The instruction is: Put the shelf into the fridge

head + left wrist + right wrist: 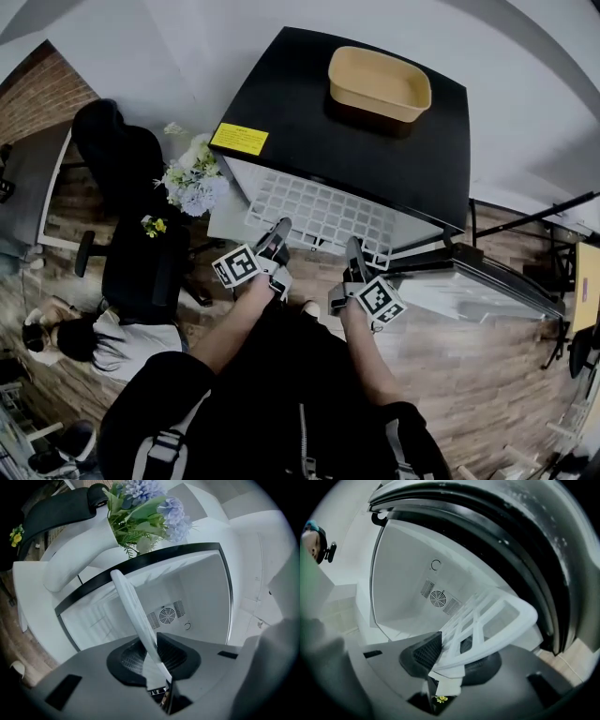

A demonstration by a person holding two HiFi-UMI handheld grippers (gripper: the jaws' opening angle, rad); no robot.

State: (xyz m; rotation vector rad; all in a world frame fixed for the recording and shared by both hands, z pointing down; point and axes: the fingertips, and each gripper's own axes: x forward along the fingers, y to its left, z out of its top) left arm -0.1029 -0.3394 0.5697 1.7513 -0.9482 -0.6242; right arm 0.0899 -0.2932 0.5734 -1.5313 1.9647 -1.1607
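Note:
A white grid shelf (pixel 323 214) lies level in front of the small black fridge (pixel 375 131), its far part under the fridge's top. My left gripper (pixel 275 246) is shut on the shelf's near left edge, and my right gripper (pixel 354 265) is shut on its near right edge. In the left gripper view the shelf (pixel 136 618) shows edge-on between the pads, with the white fridge interior (pixel 187 597) and its round fan vent (pixel 168 615) behind. The right gripper view shows the shelf's grid (pixel 480 623) clamped in the jaws, and the open fridge door (pixel 506 541) curves over it.
A tan tub (pixel 379 82) rests on the fridge top beside a yellow label (pixel 239 139). The open door (pixel 478 277) swings out at the right. A bunch of flowers (pixel 193 180) and a black office chair (pixel 131 216) stand left of the fridge. A person sits at the lower left (pixel 84 342).

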